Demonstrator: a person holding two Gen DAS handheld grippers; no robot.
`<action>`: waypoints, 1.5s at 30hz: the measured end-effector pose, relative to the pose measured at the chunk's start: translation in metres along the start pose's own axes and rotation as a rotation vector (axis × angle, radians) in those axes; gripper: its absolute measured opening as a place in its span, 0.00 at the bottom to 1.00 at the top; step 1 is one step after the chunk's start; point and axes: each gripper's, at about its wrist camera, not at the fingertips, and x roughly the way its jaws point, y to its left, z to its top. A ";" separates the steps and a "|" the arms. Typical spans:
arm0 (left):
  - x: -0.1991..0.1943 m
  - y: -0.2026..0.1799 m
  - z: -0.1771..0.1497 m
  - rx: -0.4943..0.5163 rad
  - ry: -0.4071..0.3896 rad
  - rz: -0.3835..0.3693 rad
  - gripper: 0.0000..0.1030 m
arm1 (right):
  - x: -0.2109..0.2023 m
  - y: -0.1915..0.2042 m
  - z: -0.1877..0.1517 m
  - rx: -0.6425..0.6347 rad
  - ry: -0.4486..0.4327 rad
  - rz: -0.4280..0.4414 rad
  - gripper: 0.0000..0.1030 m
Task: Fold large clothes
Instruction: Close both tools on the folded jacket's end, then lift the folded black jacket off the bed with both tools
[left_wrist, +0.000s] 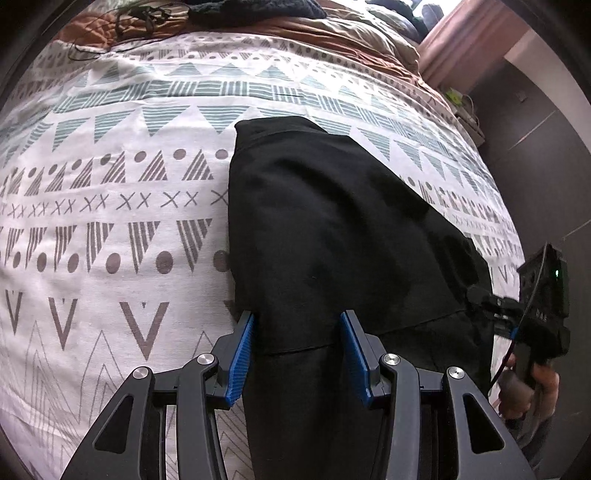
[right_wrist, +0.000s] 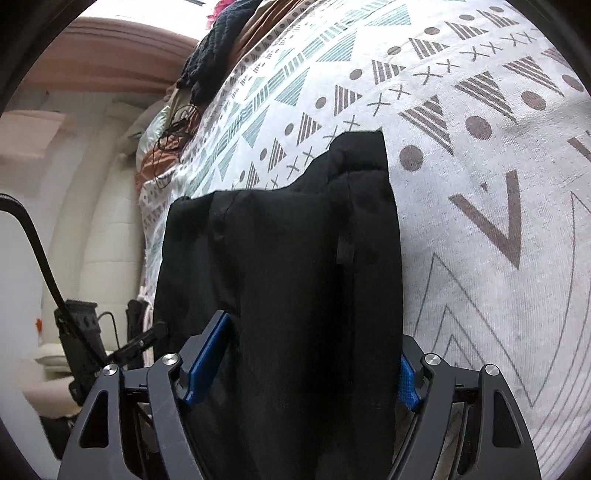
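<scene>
- Lying on a patterned bedspread (left_wrist: 110, 206), a black garment (left_wrist: 332, 221) stretches away from both tools, folded into a long band.
- Left gripper (left_wrist: 297, 350): jaws stand part open, blue pads (left_wrist: 242, 354) on either side of the near edge of the cloth. The left pad sits just at the garment's left border; the right pad rests on top of the fabric. Whether the pads press on the cloth I cannot tell.
- Right gripper (right_wrist: 306, 365): jaws stand wide, and the garment fills the gap between them. The right pad (right_wrist: 406, 384) is largely hidden behind the cloth edge; a firm grip cannot be confirmed.
- Ahead of both tools, the far end of the garment lies flat on the bedspread.
- Beyond the bedspread, a brown quilt (left_wrist: 295, 33) and a tangle of dark cord (left_wrist: 136, 18) lie at the far side.
- A hand (left_wrist: 535, 391) holds the right gripper's handle, to the right of the left tool.
</scene>
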 end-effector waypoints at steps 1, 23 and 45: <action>0.001 0.001 0.000 0.000 0.003 0.004 0.46 | 0.001 -0.001 0.002 0.000 -0.004 0.000 0.71; 0.033 0.025 0.048 -0.085 -0.028 0.022 0.56 | 0.005 -0.001 0.019 -0.032 0.003 -0.034 0.53; -0.061 0.005 0.040 -0.082 -0.226 0.000 0.13 | -0.043 0.089 -0.005 -0.224 -0.191 -0.087 0.10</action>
